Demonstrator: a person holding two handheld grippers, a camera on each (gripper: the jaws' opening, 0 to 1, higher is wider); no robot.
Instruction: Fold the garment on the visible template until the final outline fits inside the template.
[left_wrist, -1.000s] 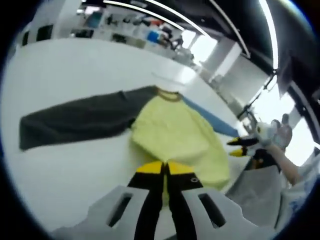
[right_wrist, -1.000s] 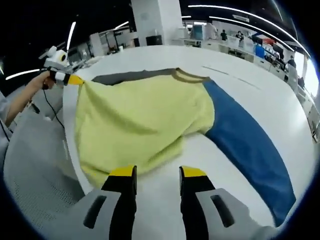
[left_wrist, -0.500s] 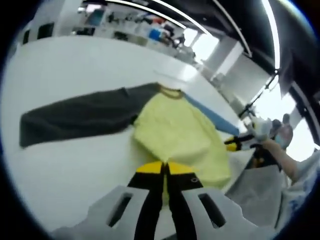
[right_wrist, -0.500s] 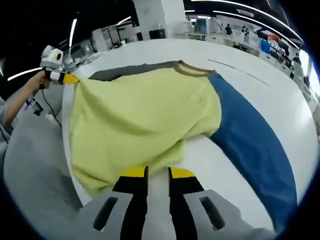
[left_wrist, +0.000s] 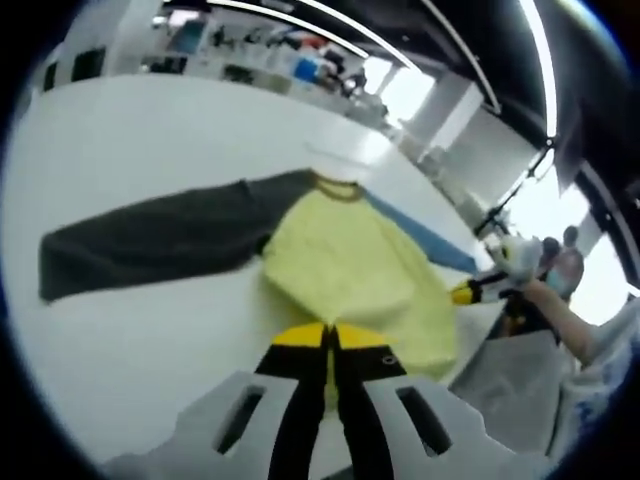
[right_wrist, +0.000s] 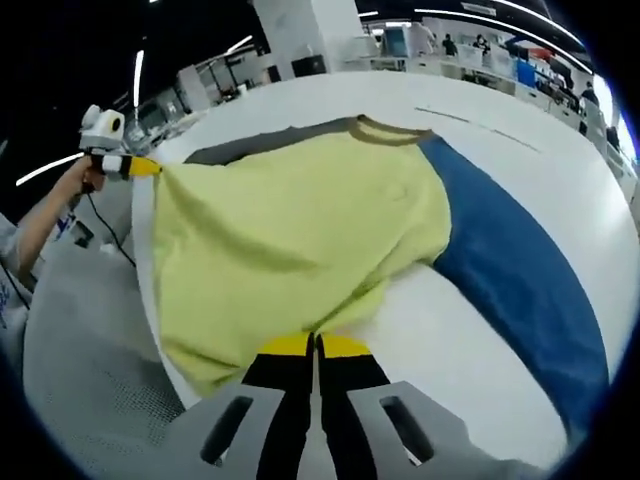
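Left claw is pressed together on the hem of the yellow-bodied fabric shirt; right claw likewise pinches the hem's other end. The shirt lies spread on the white round worktop, dark grey sleeve and blue sleeve extended outward, collar farthest.

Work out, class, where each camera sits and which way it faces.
Left gripper view: rides the left claw, looking across the shirt at the dark sleeve; the right claw and a hand show.
Right gripper view: rides the right claw, facing the blue sleeve; the left claw shows.
Shared: shirt, white table.
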